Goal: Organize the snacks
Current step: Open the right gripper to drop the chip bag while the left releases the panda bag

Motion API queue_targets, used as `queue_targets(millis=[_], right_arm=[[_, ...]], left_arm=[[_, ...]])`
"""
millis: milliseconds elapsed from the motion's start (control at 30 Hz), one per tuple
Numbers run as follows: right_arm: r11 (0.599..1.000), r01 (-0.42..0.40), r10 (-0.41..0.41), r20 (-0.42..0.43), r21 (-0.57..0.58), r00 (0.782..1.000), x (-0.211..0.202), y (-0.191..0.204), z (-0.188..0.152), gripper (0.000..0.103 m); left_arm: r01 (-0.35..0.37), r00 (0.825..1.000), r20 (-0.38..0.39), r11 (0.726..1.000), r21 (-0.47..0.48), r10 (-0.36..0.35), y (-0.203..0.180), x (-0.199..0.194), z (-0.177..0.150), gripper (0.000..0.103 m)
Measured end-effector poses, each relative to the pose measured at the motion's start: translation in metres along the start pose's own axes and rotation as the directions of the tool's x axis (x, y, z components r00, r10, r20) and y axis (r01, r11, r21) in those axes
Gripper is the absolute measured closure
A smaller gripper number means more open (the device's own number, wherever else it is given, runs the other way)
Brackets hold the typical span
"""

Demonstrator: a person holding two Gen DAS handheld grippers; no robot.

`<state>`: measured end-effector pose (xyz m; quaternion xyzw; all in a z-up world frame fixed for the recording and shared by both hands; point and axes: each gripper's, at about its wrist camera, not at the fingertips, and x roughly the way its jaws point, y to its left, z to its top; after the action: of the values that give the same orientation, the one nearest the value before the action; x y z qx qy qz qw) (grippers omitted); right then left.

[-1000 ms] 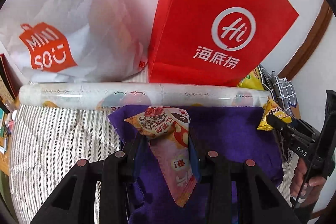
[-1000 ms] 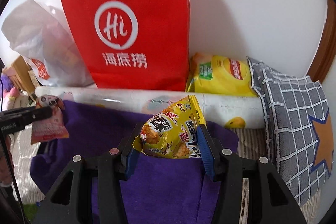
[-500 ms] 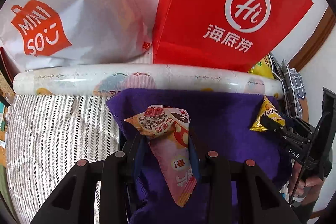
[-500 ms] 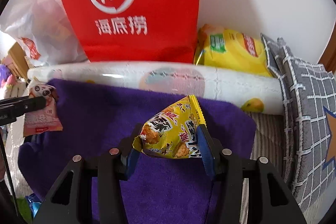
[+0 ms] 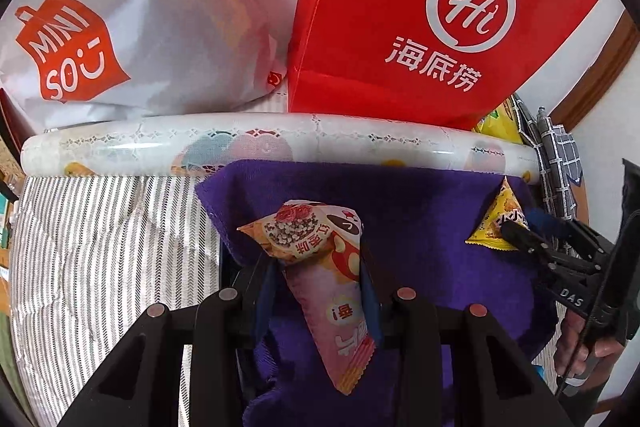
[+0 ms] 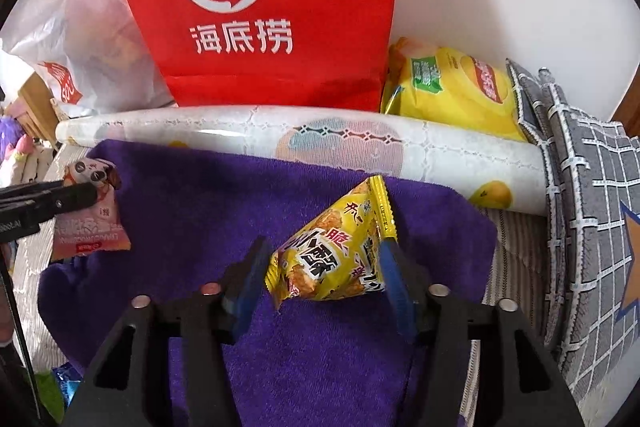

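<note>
While right gripper (image 6: 324, 267) jaws were just parting, yellow packet (image 6: 336, 255) lies between, seemingly touching one | left gripper (image 5: 320, 267) clamps pink packet (image 5: 320, 267)

Right hand-held gripper (image 6: 320, 267) jaws just opening, freeing yellow snack packet (image 6: 336, 251).

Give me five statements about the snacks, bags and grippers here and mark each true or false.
1. The left gripper clamps a pink snack packet. True.
2. The right gripper squeezes the yellow snack packet from both sides. False: its jaws have just been opening, with a gap beside the left pad.
3. The purple towel lies under the yellow packet. True.
4. The red bag lies flat on the towel. False: it stands upright behind the patterned roll.
5. A yellow chip bag sits beside the red bag. True.
</note>
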<state>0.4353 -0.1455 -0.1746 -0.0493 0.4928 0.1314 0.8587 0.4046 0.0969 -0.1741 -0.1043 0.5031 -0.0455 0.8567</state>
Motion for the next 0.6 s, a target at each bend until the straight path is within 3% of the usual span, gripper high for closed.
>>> queue_targets(millis=[167, 233, 300, 600], right_arm=[[1.000, 0.024, -0.024, 0.047, 0.006, 0.999, -0.020, 0.000, 0.004, 0.031], [1.000, 0.022, -0.022, 0.058, 0.010, 0.998, -0.030, 0.002, 0.006, 0.029], [1.000, 0.012, -0.013, 0.068, 0.013, 0.998, -0.038, 0.002, 0.008, 0.024], [0.996, 0.061, -0.069, 0.138, 0.060, 0.988, -0.074, 0.008, 0.014, 0.015]], left_arm=[[0.019, 1.000, -0.014, 1.000, 0.008, -0.019, -0.005, -0.002, 0.001, 0.063], [0.018, 1.000, -0.005, 1.000, 0.014, -0.018, -0.008, -0.007, 0.001, 0.046], [0.012, 1.000, 0.015, 0.999, 0.032, -0.013, -0.013, -0.014, 0.001, 0.036], [-0.092, 0.994, 0.072, 0.992, 0.083, 0.086, -0.031, -0.039, 0.001, 0.025]])
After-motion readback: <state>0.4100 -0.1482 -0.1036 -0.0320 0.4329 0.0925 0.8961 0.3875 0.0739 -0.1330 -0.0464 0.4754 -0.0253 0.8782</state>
